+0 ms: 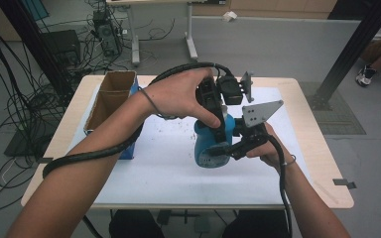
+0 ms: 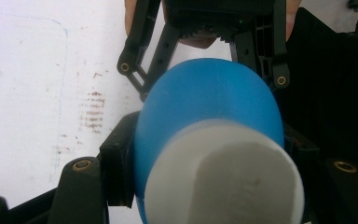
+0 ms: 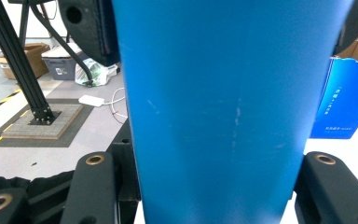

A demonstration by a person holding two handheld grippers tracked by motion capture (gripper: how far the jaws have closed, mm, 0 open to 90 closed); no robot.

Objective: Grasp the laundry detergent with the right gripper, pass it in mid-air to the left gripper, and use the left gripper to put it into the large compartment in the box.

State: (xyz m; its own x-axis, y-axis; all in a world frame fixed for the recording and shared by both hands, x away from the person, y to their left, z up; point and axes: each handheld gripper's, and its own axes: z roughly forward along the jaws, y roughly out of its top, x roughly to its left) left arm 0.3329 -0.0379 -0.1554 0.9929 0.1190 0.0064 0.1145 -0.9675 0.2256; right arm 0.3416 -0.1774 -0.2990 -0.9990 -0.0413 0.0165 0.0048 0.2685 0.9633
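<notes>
The blue bottle [image 1: 209, 144] stands upright on the white surface [image 1: 149, 173], to the right of the open cardboard box [image 1: 110, 96]. Both tools have it. The left hand-held gripper [image 1: 220, 130] comes down from above and is clamped on the bottle's upper part, just below the white cap [image 2: 223, 177]. The right hand-held gripper [image 1: 224, 148] reaches in level from the side away from the box and is clamped across the lower body.

The bottle looks like smooth, rigid plastic: stiff enough to take a firm squeeze, but slick, and its body tapers toward the shoulder, so pads could slide upward along it. Weight cannot be judged, since the contents are hidden; it is probably light to moderate. The straight lower wall is the safest hold, as the right one has it. The cap has flat facets, which should give the better purchase for twisting.
</notes>
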